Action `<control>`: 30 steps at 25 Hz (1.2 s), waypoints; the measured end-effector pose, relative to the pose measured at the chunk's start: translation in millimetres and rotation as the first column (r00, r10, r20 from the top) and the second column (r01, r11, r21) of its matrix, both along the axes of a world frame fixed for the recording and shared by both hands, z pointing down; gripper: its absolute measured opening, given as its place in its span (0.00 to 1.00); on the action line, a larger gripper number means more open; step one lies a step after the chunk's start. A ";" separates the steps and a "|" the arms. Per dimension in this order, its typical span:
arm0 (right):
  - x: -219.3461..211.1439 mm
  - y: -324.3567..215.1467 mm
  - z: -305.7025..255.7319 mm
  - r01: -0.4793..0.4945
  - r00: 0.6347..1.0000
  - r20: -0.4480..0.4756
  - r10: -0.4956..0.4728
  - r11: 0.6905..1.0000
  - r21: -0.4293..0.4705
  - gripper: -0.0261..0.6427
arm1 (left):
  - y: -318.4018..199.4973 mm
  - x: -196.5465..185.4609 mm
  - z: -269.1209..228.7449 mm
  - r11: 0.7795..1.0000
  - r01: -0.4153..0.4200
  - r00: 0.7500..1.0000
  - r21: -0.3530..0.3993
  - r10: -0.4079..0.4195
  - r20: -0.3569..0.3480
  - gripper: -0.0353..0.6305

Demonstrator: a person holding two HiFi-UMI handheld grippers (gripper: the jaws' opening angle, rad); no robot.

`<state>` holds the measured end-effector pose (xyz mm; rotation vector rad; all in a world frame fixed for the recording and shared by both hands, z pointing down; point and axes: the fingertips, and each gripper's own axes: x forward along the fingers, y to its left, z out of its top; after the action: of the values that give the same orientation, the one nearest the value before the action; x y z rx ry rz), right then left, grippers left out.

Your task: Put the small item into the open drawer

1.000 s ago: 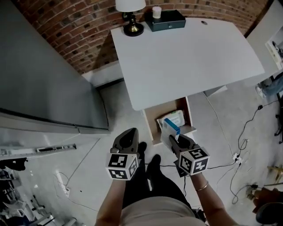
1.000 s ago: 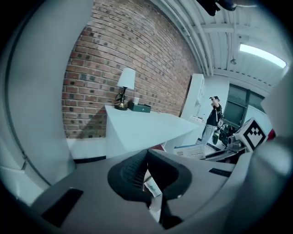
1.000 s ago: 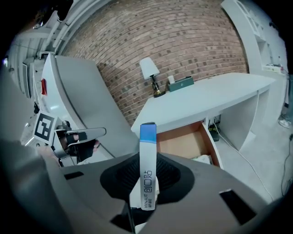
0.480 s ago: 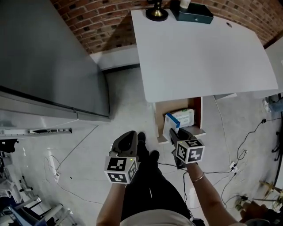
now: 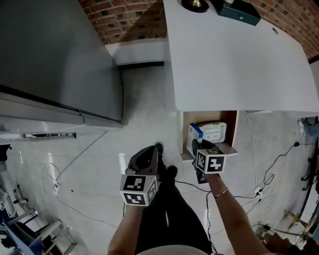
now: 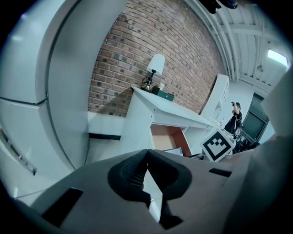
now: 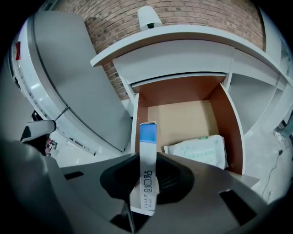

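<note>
My right gripper [image 5: 198,148] [image 7: 147,176] is shut on a small flat white box with a blue end [image 5: 194,137] [image 7: 147,164], held on edge just in front of the open drawer [image 5: 232,122] [image 7: 183,119]. The drawer juts from under the white desk [image 5: 239,64] and has brown walls and a pale floor. A white wipes packet [image 5: 213,132] [image 7: 201,153] lies inside it at the right. My left gripper [image 5: 144,158] [image 6: 147,169] hangs shut and empty over the floor, left of the drawer.
A grey cabinet [image 5: 55,55] fills the upper left. A lamp base [image 5: 195,4] and a dark box [image 5: 237,10] stand at the desk's back edge by the brick wall [image 5: 129,17]. Cables [image 5: 264,169] trail on the floor to the right. The person's legs [image 5: 169,209] are below.
The view has shifted forward toward the desk. My right gripper carried the box closer to the drawer, over its front edge. The left gripper kept its place beside it.
</note>
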<state>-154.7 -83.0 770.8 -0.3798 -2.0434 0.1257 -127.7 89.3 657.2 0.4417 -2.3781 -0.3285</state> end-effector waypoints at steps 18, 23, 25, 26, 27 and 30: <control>-28.4 16.0 77.7 0.003 0.992 -0.121 0.020 0.982 0.191 0.17 | 19.3 -9.2 34.3 1.000 0.018 0.999 0.022 -0.018 -0.042 0.09; -31.5 18.0 84.4 0.013 0.992 -0.126 0.013 0.978 0.206 0.17 | 16.7 -10.3 39.0 1.000 0.014 0.999 0.022 -0.013 -0.053 0.09; -32.9 19.9 88.0 0.018 0.991 -0.132 0.010 0.978 0.210 0.17 | 17.6 -11.2 40.6 1.000 0.014 0.998 0.022 -0.013 -0.054 0.09; -33.5 21.2 89.5 0.023 0.991 -0.135 0.006 0.977 0.212 0.17 | 18.2 -11.3 41.1 1.000 0.015 0.998 0.022 -0.014 -0.055 0.09; -33.8 22.5 90.6 0.028 0.991 -0.137 0.002 0.977 0.214 0.17 | 18.8 -11.3 41.5 1.000 0.016 0.998 0.021 -0.015 -0.056 0.09; -33.6 24.6 92.7 0.030 0.990 -0.139 0.000 0.975 0.219 0.17 | 20.5 -10.8 43.3 1.000 0.014 0.998 0.011 -0.013 -0.063 0.09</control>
<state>-188.2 -58.4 863.4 -0.2405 -1.8931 -0.0823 -138.5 109.8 700.5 0.4147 -2.3195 -0.3572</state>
